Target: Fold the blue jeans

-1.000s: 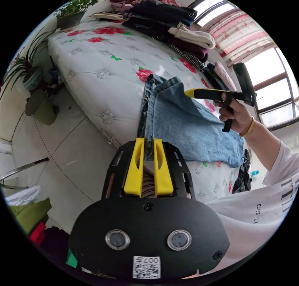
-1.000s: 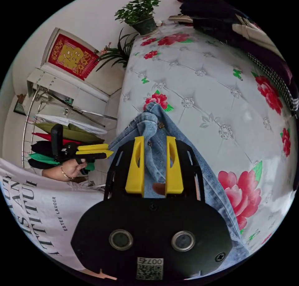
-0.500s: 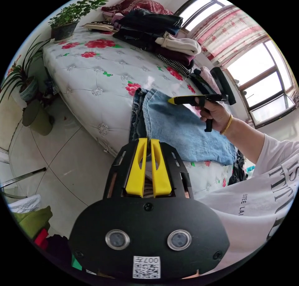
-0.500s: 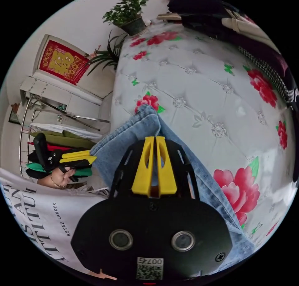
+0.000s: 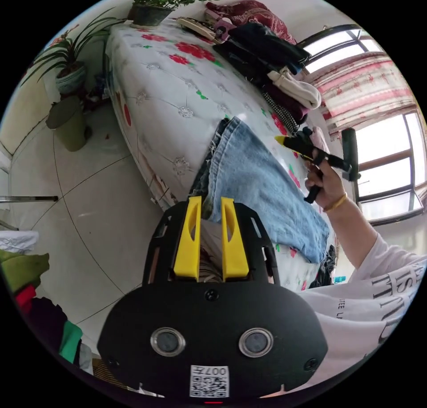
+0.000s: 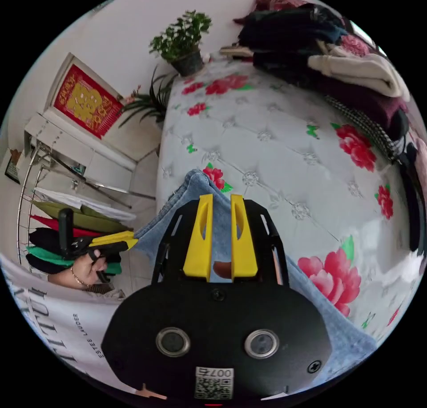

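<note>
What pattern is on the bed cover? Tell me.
White tufted bed cover with red flowers and green leaves; clearest in the right gripper view.

The jeans (image 5: 262,181) lie along the near edge of the bed (image 5: 178,83), between my left tool (image 5: 209,201) and my right tool (image 5: 284,141). Behind them a pile of clothes (image 5: 271,65) sits on the bed, with a potted plant (image 5: 155,3) at its far corner.

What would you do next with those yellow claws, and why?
Probably lower the left gripper and close it on the near hem of the folded blue denim jeans. Both grippers look open and empty, the right gripper hovering above the jeans, which hang over the edge of the white flowered bed.
</note>
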Motion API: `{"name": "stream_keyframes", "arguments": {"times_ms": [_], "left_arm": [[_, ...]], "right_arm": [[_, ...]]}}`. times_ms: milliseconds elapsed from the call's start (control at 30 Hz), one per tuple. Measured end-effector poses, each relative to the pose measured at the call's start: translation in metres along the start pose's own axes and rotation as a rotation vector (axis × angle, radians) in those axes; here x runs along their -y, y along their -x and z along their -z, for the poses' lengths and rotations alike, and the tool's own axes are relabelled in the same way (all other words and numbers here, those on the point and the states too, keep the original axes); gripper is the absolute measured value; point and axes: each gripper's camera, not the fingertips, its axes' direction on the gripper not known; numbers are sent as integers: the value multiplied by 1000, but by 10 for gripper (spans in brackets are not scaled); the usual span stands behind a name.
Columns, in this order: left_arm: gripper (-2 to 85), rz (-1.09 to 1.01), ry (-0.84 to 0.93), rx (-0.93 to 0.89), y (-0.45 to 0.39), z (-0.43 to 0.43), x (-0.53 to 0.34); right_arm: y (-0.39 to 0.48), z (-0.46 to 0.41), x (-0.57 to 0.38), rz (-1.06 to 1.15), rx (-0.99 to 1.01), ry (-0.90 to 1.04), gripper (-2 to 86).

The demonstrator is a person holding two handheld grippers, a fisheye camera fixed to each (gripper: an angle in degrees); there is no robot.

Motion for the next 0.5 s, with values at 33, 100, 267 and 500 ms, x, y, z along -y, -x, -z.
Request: {"name": "stream_keyframes", "arguments": {"times_ms": [33,100,267,500], "left_arm": [[88,3,8,-6,7,2,-2],[111,19,18,-49,20,2,-6],[140,134,21,-227,48,-16,-9],[102,320,32,-206,59,-39,15]], "right_arm": [[-3,20,-21,-15,-3,-35,36],[-11,45,-61,-53,-26,-65,36],[-31,86,-201,-287,-174,-10,31],[-27,109,-329,-561,-455,-64,25]]}}
